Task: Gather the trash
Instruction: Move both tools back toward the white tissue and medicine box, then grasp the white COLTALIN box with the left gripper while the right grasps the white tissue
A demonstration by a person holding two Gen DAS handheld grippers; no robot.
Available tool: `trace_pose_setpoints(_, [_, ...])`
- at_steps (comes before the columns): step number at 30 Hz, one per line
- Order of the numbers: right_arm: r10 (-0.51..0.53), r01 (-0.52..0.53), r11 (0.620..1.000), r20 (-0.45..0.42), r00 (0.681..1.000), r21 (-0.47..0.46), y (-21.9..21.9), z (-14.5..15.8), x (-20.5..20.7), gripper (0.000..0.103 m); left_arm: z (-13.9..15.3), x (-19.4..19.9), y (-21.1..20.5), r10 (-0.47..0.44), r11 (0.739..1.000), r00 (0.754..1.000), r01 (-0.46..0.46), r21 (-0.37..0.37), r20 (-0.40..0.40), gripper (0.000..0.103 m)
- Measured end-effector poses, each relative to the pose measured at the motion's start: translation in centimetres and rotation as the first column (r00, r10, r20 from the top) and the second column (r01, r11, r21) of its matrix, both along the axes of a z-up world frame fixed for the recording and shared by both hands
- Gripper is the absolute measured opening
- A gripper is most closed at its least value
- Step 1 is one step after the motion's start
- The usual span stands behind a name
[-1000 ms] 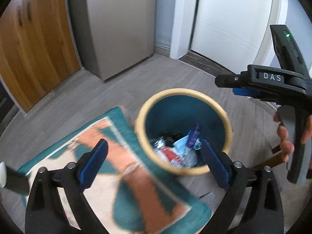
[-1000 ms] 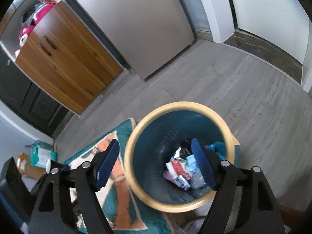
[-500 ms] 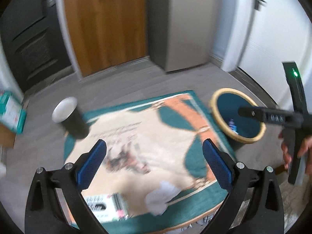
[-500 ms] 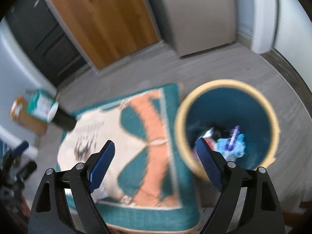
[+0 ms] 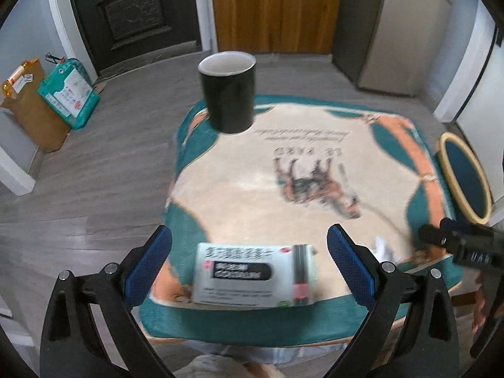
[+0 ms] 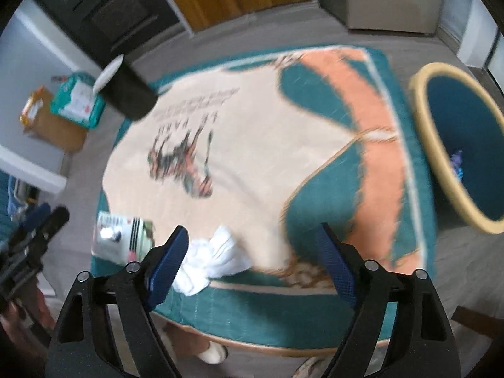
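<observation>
Swung away from the bin, both views now over the cloth-covered table. Left claw spread wide, empty, framing the wipes pack near the table's 6 o'clock edge. Right claw likewise gaping, empty, with the crumpled tissue touching or just beside its left pad, probably lined up for the next pick. Black cup upright at 12 o'clock. Bin off the table at 3 o'clock, within easy reach for dropping.
</observation>
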State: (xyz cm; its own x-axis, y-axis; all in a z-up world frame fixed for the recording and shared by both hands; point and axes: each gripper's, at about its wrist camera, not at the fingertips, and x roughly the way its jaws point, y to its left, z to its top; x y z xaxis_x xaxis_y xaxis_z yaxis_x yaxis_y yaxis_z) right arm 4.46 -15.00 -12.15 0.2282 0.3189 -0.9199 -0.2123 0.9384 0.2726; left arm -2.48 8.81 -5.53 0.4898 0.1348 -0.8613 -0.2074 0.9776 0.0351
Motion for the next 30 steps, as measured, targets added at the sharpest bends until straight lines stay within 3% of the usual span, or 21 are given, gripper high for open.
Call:
trace_pose_setpoints(6, [0.116, -0.121, 0.990, -0.069, 0.991, -0.069, 4.0, -3.1, -1.6, 0.058, -0.4, -0.4, 2.5, 0.060, 0.994, 0.998, -0.060, -0.087, -0.011, 0.097])
trace_pose_setpoints(8, [0.144, -0.150, 0.984, -0.067, 0.987, -0.097, 5.2, -3.5, -1.5, 0.042, -0.8, -0.4, 2.7, 0.086, 0.992, 0.996, -0.087, -0.086, -0.018, 0.097])
trace_pose_setpoints(12, [0.168, -0.177, 0.977, -0.078, 0.983, -0.117, 6.4, -4.1, -1.4, 0.021, -2.2, -1.0, 2.0, 0.190, 0.977, 0.981, -0.192, -0.096, -0.026, 0.097])
trace_pose_setpoints(13, [0.171, -0.178, 0.977, -0.067, 0.983, -0.117, 6.4, -3.9, -1.4, 0.011, -2.6, -1.1, 1.6, 0.209, 0.972, 0.977, -0.211, -0.100, -0.029, 0.097])
trace_pose_setpoints(16, [0.135, -0.140, 0.985, -0.056, 0.989, -0.098, 5.4, -3.2, -0.7, 0.003, -3.8, -0.6, -0.1, 0.247, 0.966, 0.968, -0.249, -0.070, -0.045, 0.097])
trace_pose_setpoints(19, [0.081, -0.084, 0.992, -0.039, 0.996, -0.089, 3.3, -2.6, 0.2, 0.002, -4.5, -0.6, -0.7, 0.347, 0.935, 0.937, -0.349, -0.061, -0.037, 0.097])
trace_pose_setpoints(23, [0.042, -0.043, 0.997, -0.018, 0.999, -0.071, 0.6, -2.1, 1.2, 0.002, -5.4, -1.3, -0.9, 0.520, 0.852, 0.854, -0.521, -0.051, -0.035, 0.097])
trace_pose_setpoints(25, [0.037, -0.038, 0.997, -0.012, 0.999, -0.062, -0.1, -2.0, 1.5, 0.002, -5.7, -1.3, -0.9, 0.549, 0.834, 0.835, -0.550, -0.031, -0.049, 0.097])
trace_pose_setpoints(28, [0.052, -0.053, 0.997, -0.009, 0.999, -0.059, -0.7, -2.1, 1.9, 0.002, -6.2, -2.0, 0.0, 0.624, 0.776, 0.776, -0.629, -0.048, -0.093, 0.097])
trace_pose_setpoints(30, [0.055, -0.056, 0.997, -0.016, 0.998, -0.048, -0.5, -2.3, 2.3, 0.002, -6.7, -2.1, 0.4, 0.645, 0.757, 0.755, -0.652, -0.032, -0.118, 0.097])
